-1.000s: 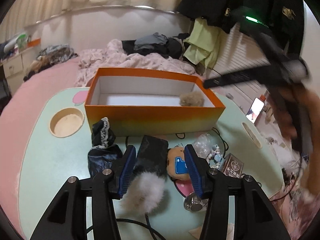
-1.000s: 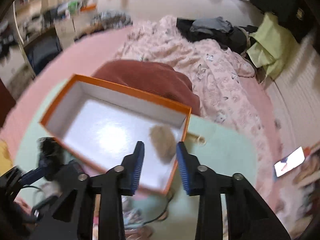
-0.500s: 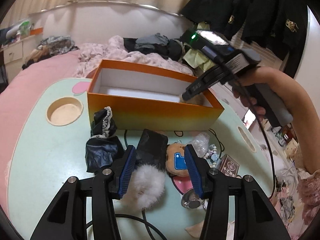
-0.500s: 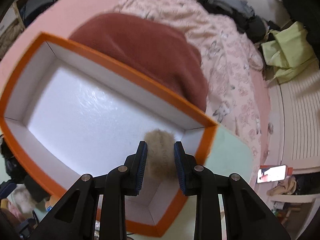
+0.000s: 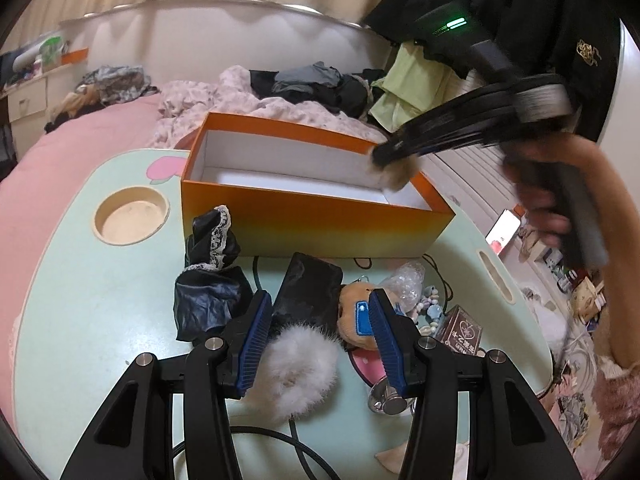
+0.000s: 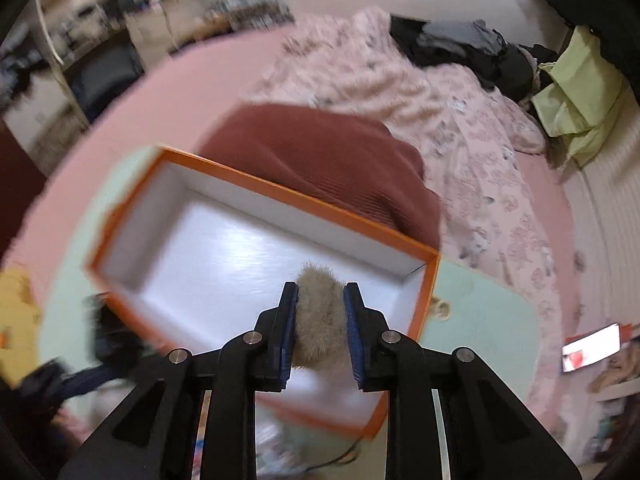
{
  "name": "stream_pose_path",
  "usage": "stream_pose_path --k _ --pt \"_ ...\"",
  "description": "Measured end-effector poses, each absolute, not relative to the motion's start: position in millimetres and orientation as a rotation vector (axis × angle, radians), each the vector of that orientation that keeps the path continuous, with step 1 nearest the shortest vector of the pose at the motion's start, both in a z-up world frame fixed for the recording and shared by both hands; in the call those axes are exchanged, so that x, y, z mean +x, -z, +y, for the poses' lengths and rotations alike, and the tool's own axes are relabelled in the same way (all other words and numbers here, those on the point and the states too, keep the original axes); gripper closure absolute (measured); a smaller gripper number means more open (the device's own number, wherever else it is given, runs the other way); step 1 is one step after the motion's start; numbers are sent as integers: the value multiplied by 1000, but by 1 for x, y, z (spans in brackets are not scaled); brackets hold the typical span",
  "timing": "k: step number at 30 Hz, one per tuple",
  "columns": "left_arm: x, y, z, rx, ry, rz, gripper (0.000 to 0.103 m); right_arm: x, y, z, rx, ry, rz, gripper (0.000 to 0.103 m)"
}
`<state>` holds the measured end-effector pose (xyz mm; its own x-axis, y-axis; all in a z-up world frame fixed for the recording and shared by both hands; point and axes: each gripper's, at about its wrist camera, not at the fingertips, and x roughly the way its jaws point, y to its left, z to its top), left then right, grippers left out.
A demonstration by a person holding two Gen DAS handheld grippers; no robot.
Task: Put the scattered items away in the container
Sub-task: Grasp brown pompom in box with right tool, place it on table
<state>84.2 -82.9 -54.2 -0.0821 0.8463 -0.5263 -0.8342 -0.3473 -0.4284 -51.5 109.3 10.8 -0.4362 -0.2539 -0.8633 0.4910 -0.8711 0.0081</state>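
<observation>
The orange box (image 5: 312, 220) stands on the mint table (image 5: 100, 300), white inside. My right gripper (image 6: 320, 292) hangs over the box's right end (image 6: 428, 292). Its jaws are closing, and the pads press on a tan fur pompom (image 6: 320, 328). The left wrist view shows that gripper (image 5: 384, 156) blurred, with the pompom (image 5: 398, 178) at its tip above the box rim. My left gripper (image 5: 320, 300) stands open low over the scattered items: a black pouch (image 5: 312, 284), a white fluffy pompom (image 5: 300, 364) and a brown bear plush (image 5: 354, 312).
A black lace-trimmed cloth (image 5: 212, 276) lies left of the pouch. A bag of beads (image 5: 408, 284), a small brown box (image 5: 460, 330) and a metal piece (image 5: 386, 398) lie to the right. A round cup recess (image 5: 130, 216) sits in the table. A cable (image 5: 304, 444) runs under my left gripper.
My right gripper dipped into the box around the tan pompom, closed on it and rose with it to the rim. The left gripper stayed put.
</observation>
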Motion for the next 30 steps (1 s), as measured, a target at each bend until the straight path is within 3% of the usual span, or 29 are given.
stream_pose_path --k 5,12,18,26,28,30 --pt "79 56 -84 -868 -1736 -23 54 4 -19 120 1219 2221 216 79" --pt "81 58 -81 -883 -1737 -1 53 26 41 136 1381 2085 23 79" --pt "85 55 -76 -889 -1727 62 46 24 64 130 1484 2095 43 72" --pt "54 2 -65 -935 -1742 87 45 5 18 121 1384 2324 63 71" --pt "40 -17 -59 -952 -1746 78 36 -9 10 120 1397 2360 87 71" --pt "33 -29 -49 -943 -1757 126 33 -24 6 113 1406 2396 148 64"
